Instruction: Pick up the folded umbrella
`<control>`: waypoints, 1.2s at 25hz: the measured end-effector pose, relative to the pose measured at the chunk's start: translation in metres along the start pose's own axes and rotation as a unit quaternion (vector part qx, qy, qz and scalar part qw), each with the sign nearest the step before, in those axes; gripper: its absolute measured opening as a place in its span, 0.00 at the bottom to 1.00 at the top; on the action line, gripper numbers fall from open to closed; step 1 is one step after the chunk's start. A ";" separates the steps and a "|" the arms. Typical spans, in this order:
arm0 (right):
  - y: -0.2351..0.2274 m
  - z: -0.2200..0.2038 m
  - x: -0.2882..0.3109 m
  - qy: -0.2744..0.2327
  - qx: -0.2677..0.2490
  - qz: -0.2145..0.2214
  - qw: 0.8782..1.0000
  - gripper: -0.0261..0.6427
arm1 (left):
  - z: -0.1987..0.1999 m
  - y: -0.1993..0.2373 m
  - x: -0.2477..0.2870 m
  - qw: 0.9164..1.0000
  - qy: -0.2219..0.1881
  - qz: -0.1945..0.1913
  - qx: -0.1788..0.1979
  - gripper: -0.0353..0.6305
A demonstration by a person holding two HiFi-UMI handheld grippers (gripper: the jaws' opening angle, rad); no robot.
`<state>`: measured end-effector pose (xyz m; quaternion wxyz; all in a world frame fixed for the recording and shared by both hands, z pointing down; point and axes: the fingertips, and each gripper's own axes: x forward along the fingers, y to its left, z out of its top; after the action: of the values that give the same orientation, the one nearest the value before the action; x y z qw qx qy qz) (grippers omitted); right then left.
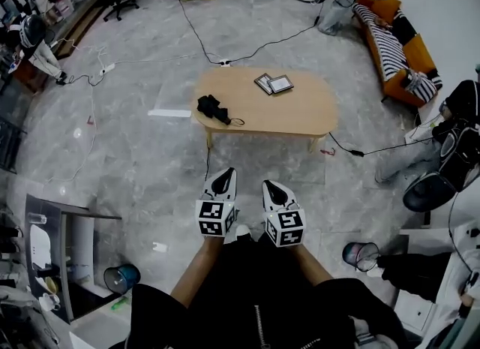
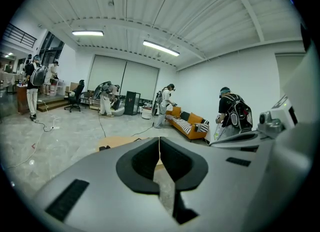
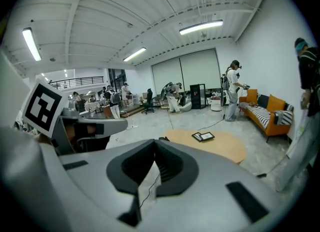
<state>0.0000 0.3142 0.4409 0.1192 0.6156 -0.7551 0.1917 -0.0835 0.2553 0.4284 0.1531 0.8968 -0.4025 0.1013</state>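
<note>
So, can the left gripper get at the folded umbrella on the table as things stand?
Probably not yet. The left gripper, jaws shut, hangs over the floor short of the table; the folded umbrella lies at the table's left end. Nothing blocks the way.

A pale wooden oval worktop [image 1: 300, 111] stands mid-room on a grey marbled floor [image 1: 142, 167] crossed by black cables [image 1: 270, 42]. Beyond the worktop's far right corner an orange sofa [image 1: 401, 51] with striped cushions lines a white wall [image 2: 200, 91]. Strip lights [image 2: 160, 48] run along the ribbed white ceiling [image 2: 150, 6].
</note>
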 end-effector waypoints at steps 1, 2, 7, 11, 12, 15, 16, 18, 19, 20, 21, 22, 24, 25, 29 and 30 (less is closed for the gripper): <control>0.001 0.000 0.001 0.002 0.000 -0.002 1.000 0.06 | 0.000 0.002 0.000 1.000 0.001 -0.001 -0.002 0.08; 0.001 -0.001 0.001 0.004 0.001 -0.004 1.000 0.06 | -0.001 0.003 0.001 1.000 0.001 -0.002 -0.004 0.08; 0.002 -0.003 0.003 0.012 0.002 -0.011 1.000 0.05 | -0.004 0.008 0.003 1.000 0.006 -0.007 -0.012 0.08; -0.001 -0.007 0.004 0.020 0.003 -0.012 1.000 0.05 | -0.009 0.008 0.008 1.000 0.011 -0.008 -0.019 0.08; -0.002 -0.008 0.005 0.021 0.003 -0.012 1.000 0.06 | -0.010 0.008 0.009 1.000 0.013 -0.008 -0.020 0.08; -0.006 -0.009 0.010 0.024 0.004 -0.011 1.000 0.05 | -0.012 0.008 0.016 1.000 0.016 -0.009 -0.020 0.08; -0.008 -0.008 0.014 0.024 0.005 -0.010 1.000 0.05 | -0.012 0.009 0.019 1.000 0.017 -0.009 -0.019 0.08; -0.013 -0.005 0.021 0.024 0.009 -0.010 1.000 0.05 | -0.011 0.013 0.025 1.000 0.020 -0.006 -0.017 0.08; -0.016 -0.003 0.024 0.023 0.011 -0.009 1.000 0.06 | -0.010 0.015 0.029 1.000 0.021 -0.004 -0.016 0.08; -0.019 -0.001 0.027 0.022 0.014 -0.009 1.000 0.05 | -0.009 0.017 0.032 1.000 0.022 -0.002 -0.015 0.08; -0.022 0.002 0.031 0.021 0.016 -0.009 1.000 0.06 | -0.007 0.018 0.036 1.000 0.023 -0.001 -0.015 0.08; -0.026 0.004 0.035 0.021 0.017 -0.008 1.000 0.05 | -0.005 0.020 0.041 1.000 0.024 -0.001 -0.014 0.08; -0.034 0.007 0.047 0.022 0.017 -0.005 1.000 0.06 | -0.004 0.023 0.053 1.000 0.027 0.001 -0.013 0.08; -0.038 0.008 0.054 0.024 0.017 -0.003 1.000 0.06 | -0.004 0.026 0.060 0.999 0.030 0.002 -0.014 0.08; -0.056 0.017 0.082 0.030 0.019 0.007 0.999 0.06 | 0.001 0.036 0.089 0.999 0.038 0.009 -0.014 0.08; -0.060 0.022 0.089 0.030 0.018 0.010 0.999 0.06 | 0.005 0.038 0.096 0.999 0.039 0.011 -0.014 0.08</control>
<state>0.0410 0.2159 0.4670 0.1289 0.6036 -0.7540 0.2247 -0.0490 0.1628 0.4606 0.1802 0.8854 -0.4076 0.1321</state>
